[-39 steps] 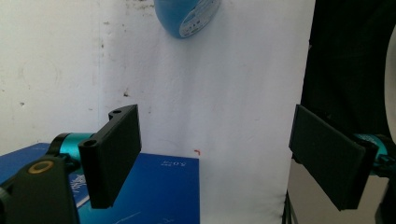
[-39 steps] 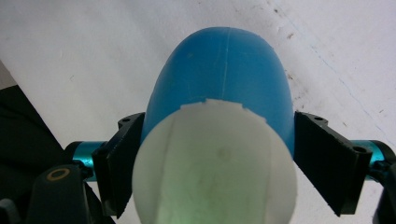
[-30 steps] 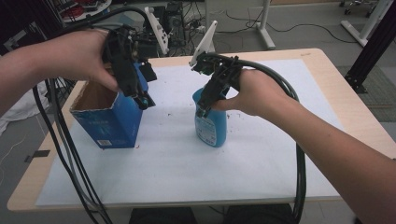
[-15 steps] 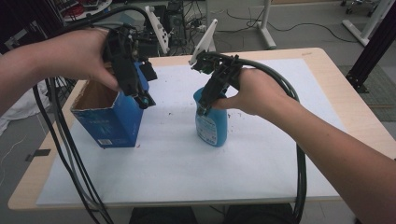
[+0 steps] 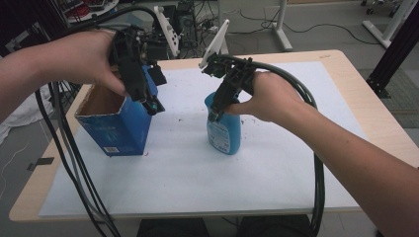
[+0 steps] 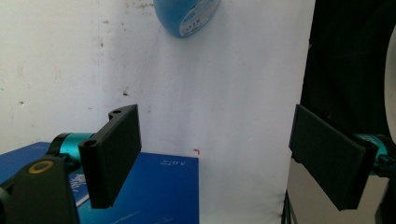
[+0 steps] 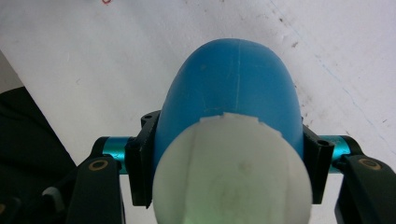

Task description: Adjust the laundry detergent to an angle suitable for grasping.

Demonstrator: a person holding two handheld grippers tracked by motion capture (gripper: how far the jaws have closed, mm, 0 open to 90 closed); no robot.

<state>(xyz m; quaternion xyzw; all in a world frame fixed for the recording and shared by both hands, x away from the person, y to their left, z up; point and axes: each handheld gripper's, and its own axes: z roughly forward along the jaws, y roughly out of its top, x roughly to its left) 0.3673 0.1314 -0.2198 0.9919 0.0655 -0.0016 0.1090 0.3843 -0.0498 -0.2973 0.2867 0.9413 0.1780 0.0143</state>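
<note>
Now right gripper [image 5: 217, 111] fingers [image 7: 140, 163] just closed, clamping blue bottle [image 7: 233, 88] between them; left gripper [image 6: 215, 158] fingers wide, empty.

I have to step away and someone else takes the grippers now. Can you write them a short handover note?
Right gripper: jaws have just been closing and now clamp the blue bottle near its white cap; the bottle stands upright on the white sheet.
Left gripper: open, holding nothing, at the blue box, whose top is open.
Done: bottle gripped.
Left: probably lift it into the box.
</note>
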